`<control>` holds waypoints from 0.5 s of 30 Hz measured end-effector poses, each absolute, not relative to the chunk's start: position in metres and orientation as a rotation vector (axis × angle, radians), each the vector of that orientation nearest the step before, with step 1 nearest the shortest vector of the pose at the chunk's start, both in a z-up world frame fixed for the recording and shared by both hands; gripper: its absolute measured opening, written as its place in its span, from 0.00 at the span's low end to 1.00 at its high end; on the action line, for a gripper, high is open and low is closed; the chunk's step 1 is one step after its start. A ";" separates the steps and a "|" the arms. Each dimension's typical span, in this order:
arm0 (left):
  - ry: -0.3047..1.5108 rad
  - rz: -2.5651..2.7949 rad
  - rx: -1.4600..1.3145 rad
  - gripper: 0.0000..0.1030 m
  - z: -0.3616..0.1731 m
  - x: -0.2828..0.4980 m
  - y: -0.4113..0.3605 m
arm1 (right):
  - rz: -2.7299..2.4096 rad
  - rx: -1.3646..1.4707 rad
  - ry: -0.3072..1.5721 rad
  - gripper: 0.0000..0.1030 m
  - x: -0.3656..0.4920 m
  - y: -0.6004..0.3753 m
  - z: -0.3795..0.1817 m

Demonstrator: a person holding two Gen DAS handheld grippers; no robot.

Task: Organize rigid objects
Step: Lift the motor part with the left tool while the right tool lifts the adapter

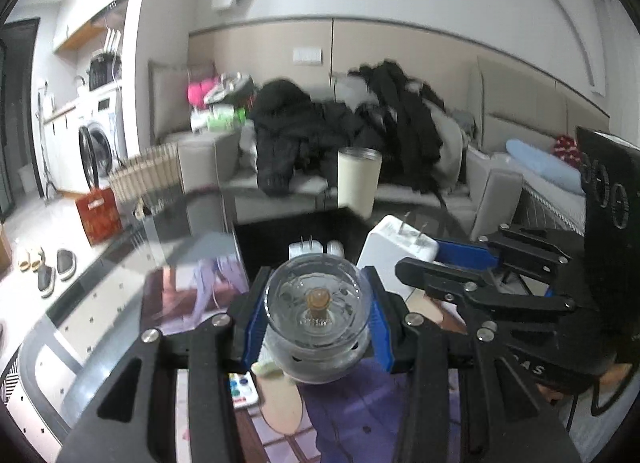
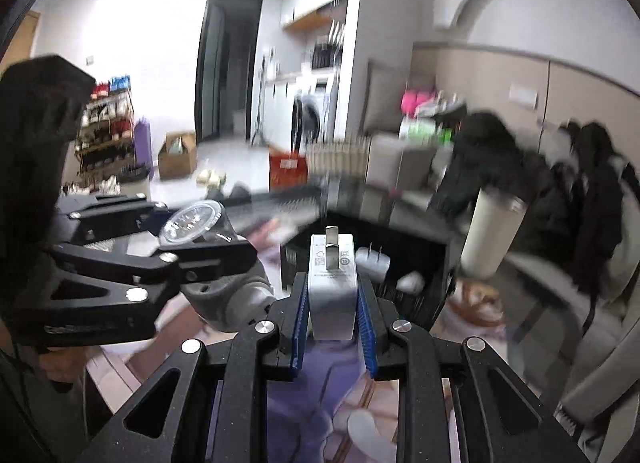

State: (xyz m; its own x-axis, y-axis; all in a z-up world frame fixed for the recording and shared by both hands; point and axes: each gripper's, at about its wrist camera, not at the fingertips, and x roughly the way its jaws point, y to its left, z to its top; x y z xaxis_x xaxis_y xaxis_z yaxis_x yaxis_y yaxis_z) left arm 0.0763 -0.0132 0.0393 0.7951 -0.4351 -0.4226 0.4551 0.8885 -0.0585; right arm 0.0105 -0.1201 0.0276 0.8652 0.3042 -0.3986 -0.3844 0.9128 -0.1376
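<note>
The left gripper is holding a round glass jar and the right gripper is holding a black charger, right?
Not quite. The charger in the right gripper is white, not black; the right wrist view shows it clamped between the blue pads. The left gripper does hold the round glass jar.

A sofa (image 1: 496,187) along the far wall carries a pile of black clothing (image 1: 304,131). A washing machine (image 1: 96,143) stands at the left, with a red box (image 1: 98,215) and slippers (image 1: 48,267) on the floor nearby.

tumbler (image 1: 359,181) behind chargers (image 1: 316,250), probably on table
</note>
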 end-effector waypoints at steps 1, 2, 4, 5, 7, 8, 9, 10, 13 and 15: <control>0.421 -0.480 0.043 0.41 0.044 0.074 -0.012 | 0.361 -0.218 0.347 0.22 0.004 -0.119 0.032; 0.406 -0.476 0.041 0.41 0.047 0.072 -0.012 | 0.358 -0.225 0.321 0.22 0.000 -0.118 0.036; 0.373 -0.468 0.030 0.41 0.053 0.071 -0.009 | 0.349 -0.243 0.265 0.22 -0.009 -0.115 0.042; 0.365 -0.465 0.027 0.41 0.055 0.070 -0.008 | 0.347 -0.241 0.251 0.22 -0.011 -0.115 0.045; 0.342 -0.456 0.014 0.41 0.062 0.073 -0.005 | 0.349 -0.221 0.252 0.22 -0.010 -0.115 0.050; 0.331 -0.451 0.013 0.41 0.065 0.074 -0.004 | 0.348 -0.208 0.258 0.22 -0.008 -0.116 0.052; 0.318 -0.441 0.014 0.41 0.068 0.077 -0.004 | 0.345 -0.201 0.259 0.22 -0.007 -0.118 0.054; 0.307 -0.433 0.009 0.41 0.071 0.079 -0.003 | 0.335 -0.197 0.256 0.22 -0.004 -0.119 0.057; 0.265 -0.403 0.001 0.41 0.080 0.089 0.001 | 0.316 -0.164 0.258 0.22 0.008 -0.125 0.064; 0.250 -0.386 -0.003 0.41 0.084 0.097 0.001 | 0.302 -0.151 0.254 0.22 0.018 -0.128 0.069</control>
State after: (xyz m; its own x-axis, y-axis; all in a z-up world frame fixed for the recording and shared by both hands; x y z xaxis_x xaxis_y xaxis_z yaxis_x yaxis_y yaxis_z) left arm 0.0969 0.0014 0.0838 0.8960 -0.3733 -0.2405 0.3726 0.9266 -0.0499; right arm 0.0179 -0.1284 0.0690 0.9234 0.2740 -0.2689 -0.3118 0.9439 -0.1091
